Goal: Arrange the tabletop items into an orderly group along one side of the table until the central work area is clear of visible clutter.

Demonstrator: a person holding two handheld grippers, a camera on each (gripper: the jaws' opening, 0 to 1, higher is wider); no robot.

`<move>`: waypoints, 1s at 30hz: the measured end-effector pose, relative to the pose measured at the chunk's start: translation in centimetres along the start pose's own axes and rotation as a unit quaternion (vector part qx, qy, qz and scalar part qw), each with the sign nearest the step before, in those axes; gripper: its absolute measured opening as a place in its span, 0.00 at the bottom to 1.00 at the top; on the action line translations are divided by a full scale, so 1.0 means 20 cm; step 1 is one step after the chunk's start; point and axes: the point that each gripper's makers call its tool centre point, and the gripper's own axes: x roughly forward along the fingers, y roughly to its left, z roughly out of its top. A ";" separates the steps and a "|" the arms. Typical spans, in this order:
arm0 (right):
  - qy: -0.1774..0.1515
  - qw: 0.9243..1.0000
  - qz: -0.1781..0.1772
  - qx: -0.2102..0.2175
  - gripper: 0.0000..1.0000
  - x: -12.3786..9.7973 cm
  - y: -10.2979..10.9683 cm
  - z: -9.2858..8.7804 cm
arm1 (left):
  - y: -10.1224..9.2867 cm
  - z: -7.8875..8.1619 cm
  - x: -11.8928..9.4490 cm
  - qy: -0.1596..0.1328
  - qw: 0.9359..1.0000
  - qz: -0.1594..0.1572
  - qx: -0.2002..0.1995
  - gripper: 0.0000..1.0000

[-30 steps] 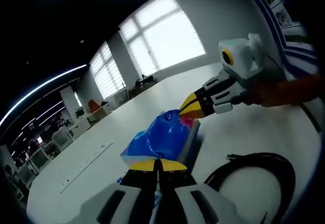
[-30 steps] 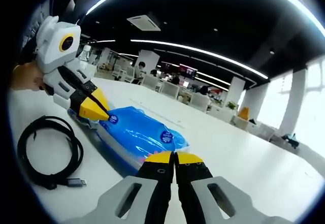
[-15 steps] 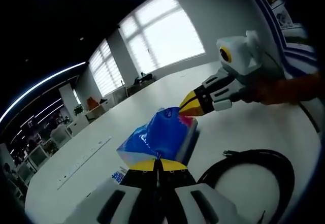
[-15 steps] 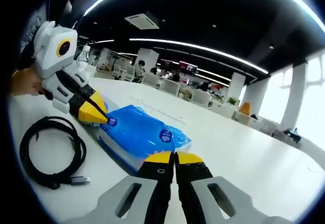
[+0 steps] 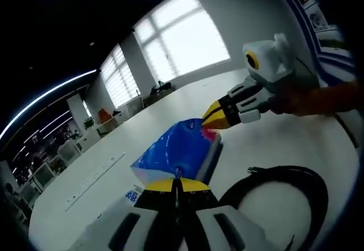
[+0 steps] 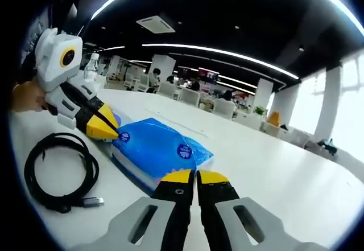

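- The blue tissue pack [image 5: 181,150] is lying on the white table [image 5: 267,143], and you are pinching it at both ends to shift it as one piece.
- Your left claw [image 5: 176,184] is clamping its near edge at 6 o'clock; your right claw [image 6: 190,175] is gripping the opposite end.
- The black cable coil [image 6: 60,170] is lying at 9 o'clock, awaiting tidying.

Black cable [image 5: 284,191] coil runs off the left gripper view's lower right edge; blue packet's [image 6: 153,148] near end hides behind the right gripper's [image 6: 196,177] jaws; its print is unreadable
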 end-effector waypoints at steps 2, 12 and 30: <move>0.000 1.000 0.000 0.002 0.01 0.00 0.00 0.00 | 0.00 0.00 0.00 0.000 1.000 0.000 -0.001 0.00; 0.002 1.000 0.000 0.005 0.02 0.00 0.00 -0.01 | -0.01 -0.01 0.00 0.001 1.000 -0.002 -0.002 0.00; 0.010 1.000 -0.001 0.009 0.06 -0.02 -0.01 -0.03 | -0.01 -0.02 -0.02 -0.001 1.000 -0.003 -0.001 0.02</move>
